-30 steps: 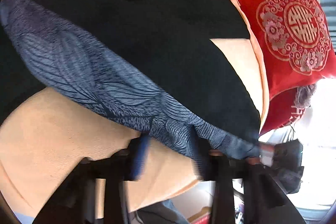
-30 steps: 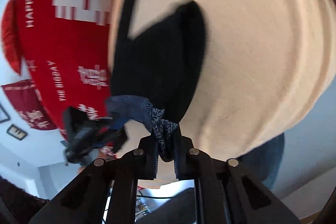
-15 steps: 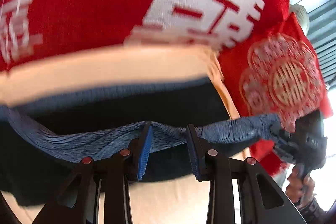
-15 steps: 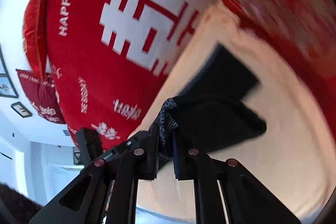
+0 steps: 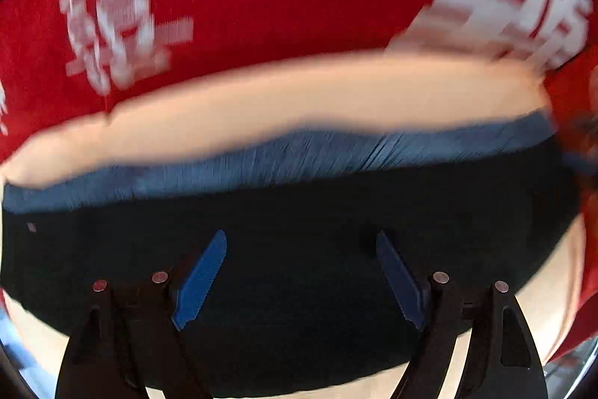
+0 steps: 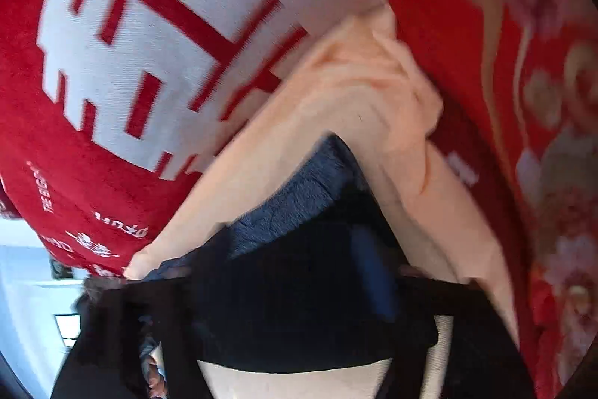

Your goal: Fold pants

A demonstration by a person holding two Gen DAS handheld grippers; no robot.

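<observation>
Lying doubled on the peach sheet (image 5: 336,88), the pants (image 5: 299,212) show one fold done, more likely left, as the left gripper (image 5: 299,272) and right gripper (image 6: 284,290), jaws just opening, hang spread and empty.

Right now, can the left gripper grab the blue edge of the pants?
Probably yes. The left gripper hangs open over the dark pants, its jaws having just opened with nothing between them, and the blue edge lies uncovered just ahead on the peach sheet.
</observation>
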